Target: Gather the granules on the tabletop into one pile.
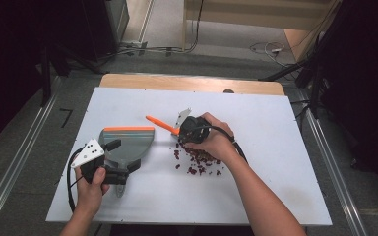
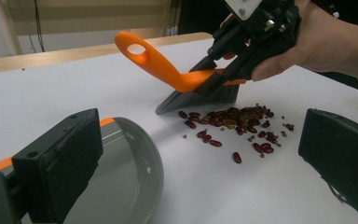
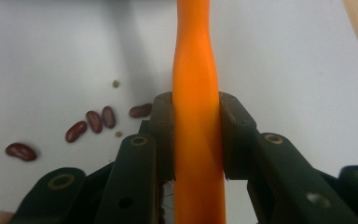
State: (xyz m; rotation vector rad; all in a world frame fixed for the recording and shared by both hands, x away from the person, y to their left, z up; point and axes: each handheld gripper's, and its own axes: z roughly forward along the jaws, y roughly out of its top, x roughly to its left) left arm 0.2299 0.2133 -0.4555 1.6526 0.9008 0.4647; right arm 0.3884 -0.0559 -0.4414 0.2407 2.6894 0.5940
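The left hand (image 1: 92,183) grips its black two-jaw tongs (image 1: 120,156) with jaws spread apart, while the right hand (image 1: 215,141) angles its black tongs (image 1: 183,131) downward, jaws clamped.

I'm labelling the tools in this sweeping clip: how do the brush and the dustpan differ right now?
The brush is tilted, bristles touching the table beside the beans; the dustpan lies flat. The brush's handle is all orange, while the dustpan is grey with only an orange front edge. The right tool is clamped on the brush's handle; the left tool sits at the dustpan's rear, its grip unclear. Both share orange plastic and rest on the white table.
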